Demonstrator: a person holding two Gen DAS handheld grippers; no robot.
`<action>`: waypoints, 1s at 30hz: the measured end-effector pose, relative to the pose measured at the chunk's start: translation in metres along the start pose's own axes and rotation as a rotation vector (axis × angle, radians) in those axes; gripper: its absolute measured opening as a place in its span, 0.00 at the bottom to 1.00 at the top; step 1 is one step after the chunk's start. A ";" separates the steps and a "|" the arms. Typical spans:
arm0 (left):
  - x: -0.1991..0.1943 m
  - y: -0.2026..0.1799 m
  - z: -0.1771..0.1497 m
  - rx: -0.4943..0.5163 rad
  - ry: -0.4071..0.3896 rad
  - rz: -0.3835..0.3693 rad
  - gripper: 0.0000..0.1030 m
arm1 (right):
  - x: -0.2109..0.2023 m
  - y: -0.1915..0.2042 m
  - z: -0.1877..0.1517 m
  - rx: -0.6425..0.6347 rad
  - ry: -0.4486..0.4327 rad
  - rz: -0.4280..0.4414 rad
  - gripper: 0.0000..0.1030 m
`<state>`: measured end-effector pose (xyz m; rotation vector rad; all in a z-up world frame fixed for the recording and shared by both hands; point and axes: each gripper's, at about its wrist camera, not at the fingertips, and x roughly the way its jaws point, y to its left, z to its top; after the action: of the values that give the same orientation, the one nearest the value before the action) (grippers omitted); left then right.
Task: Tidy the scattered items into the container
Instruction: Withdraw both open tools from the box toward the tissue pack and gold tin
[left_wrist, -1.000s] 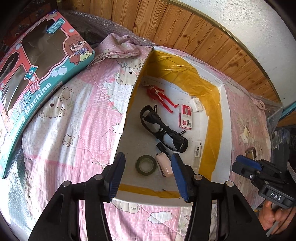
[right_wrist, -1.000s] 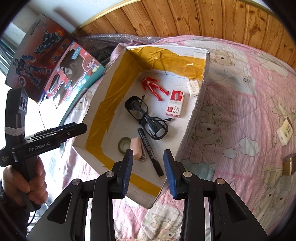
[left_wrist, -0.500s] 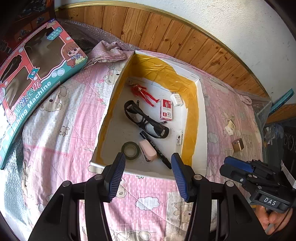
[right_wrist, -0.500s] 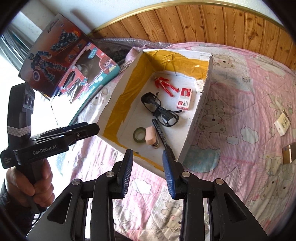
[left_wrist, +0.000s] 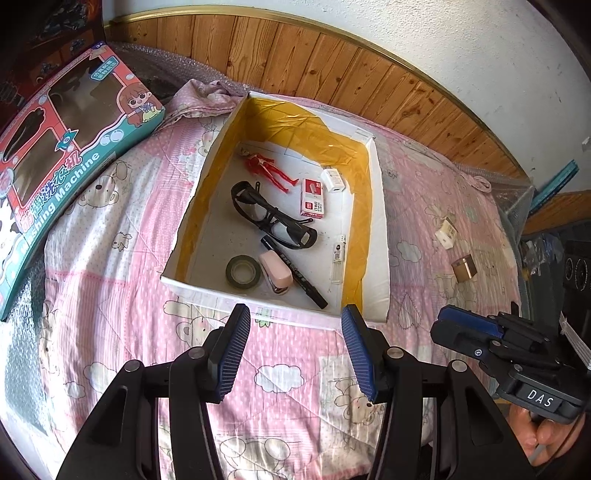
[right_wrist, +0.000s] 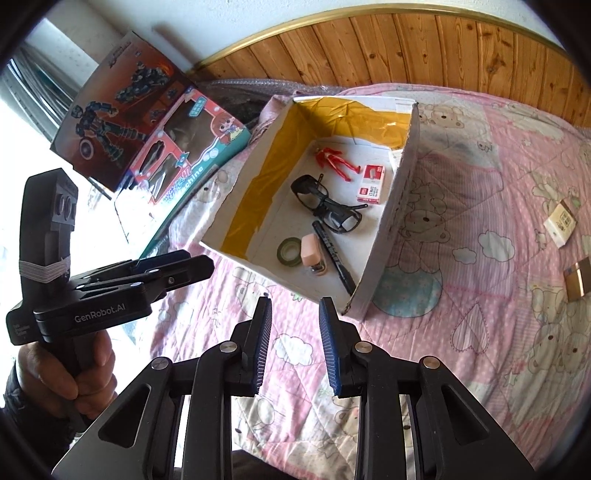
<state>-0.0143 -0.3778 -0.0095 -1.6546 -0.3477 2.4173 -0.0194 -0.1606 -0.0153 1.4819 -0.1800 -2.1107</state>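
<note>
An open white cardboard box (left_wrist: 379, 229) lined with yellow tape sits on the pink bedspread. Inside lie a red figurine (left_wrist: 269, 168), black glasses (left_wrist: 271, 216), a red-white small carton (left_wrist: 314, 197), a tape roll (left_wrist: 242, 271), a pink stapler (left_wrist: 277, 273) and a black marker (left_wrist: 295, 273). On the bedspread to the right lie a small white box (left_wrist: 447, 232) and a brown box (left_wrist: 464, 267). My left gripper (left_wrist: 295, 349) is open and empty just before the box's near wall. My right gripper (right_wrist: 295, 343) is open and empty, near the box's corner (right_wrist: 360, 304).
A toy box labelled "Washing Machine" (left_wrist: 55, 140) leans at the left, a dark robot toy box (right_wrist: 114, 107) behind it. Wood panelling (left_wrist: 332, 70) runs behind the bed. A person's hand (right_wrist: 62, 373) grips the left tool's handle.
Both grippers have pulled back and up from the box, so the whole box and more bedspread now show. Both stayed open and empty.
</note>
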 end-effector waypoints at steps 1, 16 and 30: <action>-0.001 -0.004 -0.001 0.007 0.000 0.000 0.52 | -0.001 -0.002 -0.002 0.002 -0.001 -0.004 0.27; 0.038 -0.099 0.009 0.206 0.101 -0.052 0.52 | -0.027 -0.096 -0.032 0.203 -0.043 -0.062 0.28; 0.118 -0.235 0.055 0.411 0.195 -0.125 0.54 | -0.060 -0.217 -0.036 0.418 -0.114 -0.127 0.30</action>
<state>-0.1018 -0.1242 -0.0255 -1.6044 0.0717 2.0420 -0.0497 0.0589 -0.0677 1.6376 -0.6173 -2.3640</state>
